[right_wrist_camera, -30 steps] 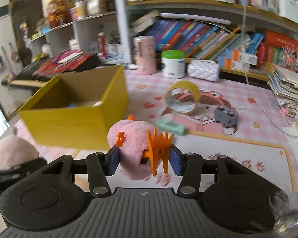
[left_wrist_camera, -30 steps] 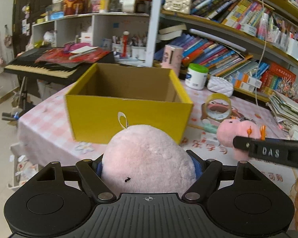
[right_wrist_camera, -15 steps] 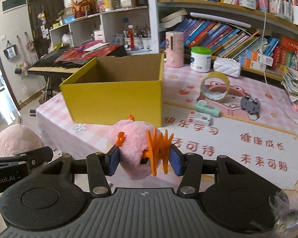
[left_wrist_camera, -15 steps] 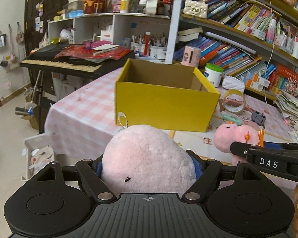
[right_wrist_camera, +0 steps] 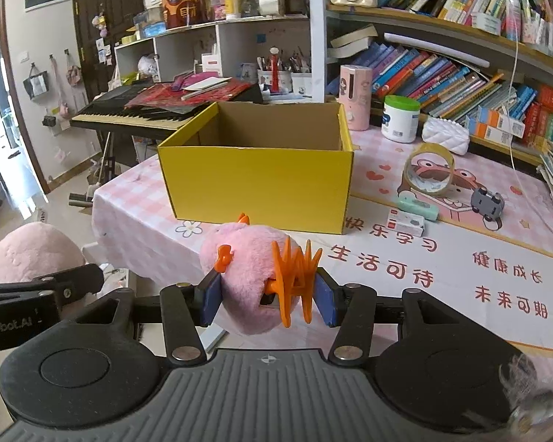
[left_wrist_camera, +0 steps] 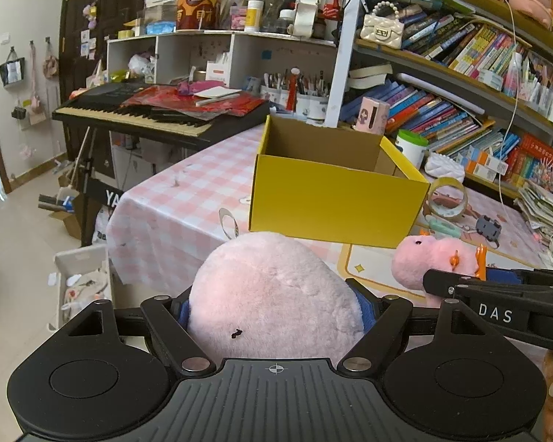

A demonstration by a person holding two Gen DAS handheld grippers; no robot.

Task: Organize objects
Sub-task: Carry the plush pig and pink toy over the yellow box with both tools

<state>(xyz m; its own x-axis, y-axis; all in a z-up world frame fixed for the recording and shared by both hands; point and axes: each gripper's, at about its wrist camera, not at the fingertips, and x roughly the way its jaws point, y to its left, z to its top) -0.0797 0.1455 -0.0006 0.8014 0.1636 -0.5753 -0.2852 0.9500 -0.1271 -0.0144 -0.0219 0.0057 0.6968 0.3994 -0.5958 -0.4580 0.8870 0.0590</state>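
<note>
My left gripper point(left_wrist_camera: 275, 305) is shut on a large round pink plush point(left_wrist_camera: 272, 294), held in the air off the table's near left corner. My right gripper point(right_wrist_camera: 267, 298) is shut on a smaller pink plush with orange claw clips point(right_wrist_camera: 250, 276), held above the table's near edge. Each plush also shows in the other view: the small one point(left_wrist_camera: 435, 261) and the large one point(right_wrist_camera: 33, 250). An open yellow cardboard box point(right_wrist_camera: 256, 180) stands on the pink table ahead of both grippers; it also shows in the left wrist view point(left_wrist_camera: 335, 199). Its floor is hidden.
On the table right of the box lie a tape roll point(right_wrist_camera: 428, 173), a mint eraser point(right_wrist_camera: 416, 209), a small white box point(right_wrist_camera: 405, 222) and a grey toy car point(right_wrist_camera: 487, 202). A white jar point(right_wrist_camera: 400, 118) and pink cylinder point(right_wrist_camera: 355, 97) stand behind. Bookshelves at back, keyboard point(left_wrist_camera: 147, 114) left.
Both grippers have pulled back from the box and away from the table, each still holding its plush. The box now looks farther off.
</note>
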